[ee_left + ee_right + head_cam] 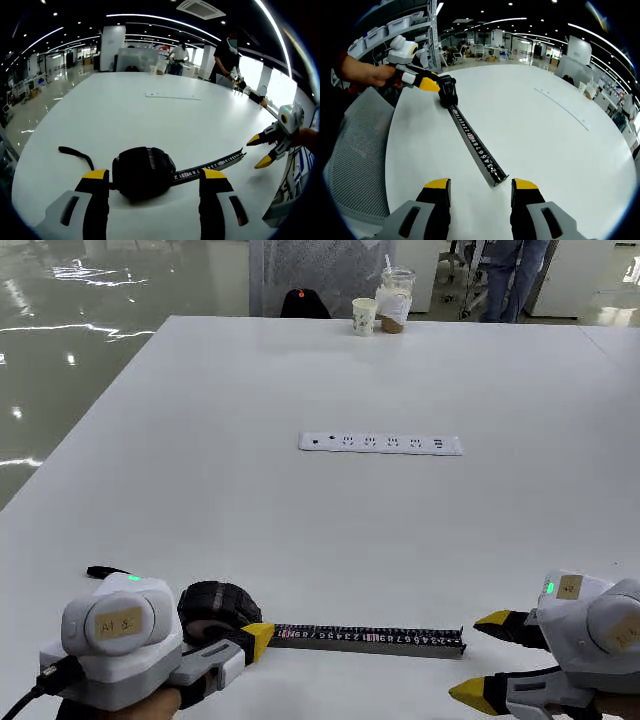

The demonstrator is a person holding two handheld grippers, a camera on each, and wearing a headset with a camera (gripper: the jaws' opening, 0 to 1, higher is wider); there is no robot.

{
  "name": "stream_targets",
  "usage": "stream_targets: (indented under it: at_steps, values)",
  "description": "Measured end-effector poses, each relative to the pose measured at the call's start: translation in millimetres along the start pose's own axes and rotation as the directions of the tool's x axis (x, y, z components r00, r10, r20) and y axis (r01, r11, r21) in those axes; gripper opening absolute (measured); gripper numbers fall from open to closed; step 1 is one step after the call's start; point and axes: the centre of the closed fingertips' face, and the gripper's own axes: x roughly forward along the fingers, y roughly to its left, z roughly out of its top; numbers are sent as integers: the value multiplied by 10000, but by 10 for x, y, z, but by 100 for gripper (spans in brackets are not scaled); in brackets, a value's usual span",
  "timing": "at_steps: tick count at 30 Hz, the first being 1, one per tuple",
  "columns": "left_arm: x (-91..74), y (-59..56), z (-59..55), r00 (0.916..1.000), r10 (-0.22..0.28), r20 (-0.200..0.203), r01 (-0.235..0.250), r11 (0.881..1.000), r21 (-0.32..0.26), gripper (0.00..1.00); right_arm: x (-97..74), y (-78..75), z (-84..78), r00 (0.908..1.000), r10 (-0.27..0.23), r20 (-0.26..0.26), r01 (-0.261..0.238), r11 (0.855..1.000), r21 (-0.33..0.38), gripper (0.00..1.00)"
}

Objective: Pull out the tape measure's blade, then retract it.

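In the head view, the tape measure (pixel 213 605) sits on the white desk (pixel 330 520) at 7 o'clock. Its blade (pixel 365 637) lies flat, drawn out toward 5 o'clock. The left tool (pixel 240 640) stands around the case. The right tool (pixel 478 658) waits just off the blade's free end, its 2 jaws wide and holding nothing. A power strip (pixel 380 443) lies well apart at 12 o'clock.

In the left gripper view, the left tool (pixel 154 175) is wide open and straddles the black case (pixel 142 172). The 9 o'clock jaw is close against it, and bare desk shows before the 3 o'clock jaw, where the blade (pixel 210 165) runs out toward the right tool (pixel 257 152).

In the right gripper view, the blade's tip (pixel 499 178) lies between the right tool's (pixel 481 184) open jaws, nearer the 3 o'clock one. No contact is clear.

The pull-out looks done and retraction seems next. That probably calls for closing the left tool on the case and letting the blade run back under control.
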Motion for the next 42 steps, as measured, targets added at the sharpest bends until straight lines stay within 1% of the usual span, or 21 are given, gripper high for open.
stream_targets:
  at_steps: [2,6,12,15,19,28,34,37,42]
  values:
    - [15,16,1,10000,64,-35,-64,10000,-47,68,9,-17,-2,10000,44,-61,-44,10000,-71,44]
    - [56,75,11,9992,343,-218,-345,9994,-97,65,33,-55,-12,9996,149,-230,-157,9992,-354,41]
    - [111,99,75,9989,417,-208,-420,9990,-130,64,72,-90,-32,9985,333,-431,-363,9968,-715,37]
    - [138,111,89,9985,479,-247,-483,9987,-159,63,101,-112,-48,9976,430,-548,-481,9943,-948,35]
    - [160,133,78,9975,596,-372,-603,9980,-182,61,130,-157,-48,9970,482,-611,-549,9922,-1120,33]
    - [221,163,11,9945,770,-716,-787,9967,-216,57,212,-209,-58,9931,819,-834,-950,9812,-1680,24]
    - [261,155,-16,9937,740,-843,-767,9966,-289,57,252,-229,-76,9900,1056,-934,-1213,9757,-1822,18]
    - [279,157,-25,9932,772,-872,-798,9964,-276,57,263,-216,-85,9883,1196,-948,-1353,9740,-1818,16]
    - [293,155,-36,9924,810,-925,-838,9961,-268,58,278,-231,-96,9883,1257,-860,-1395,9738,-1797,14]
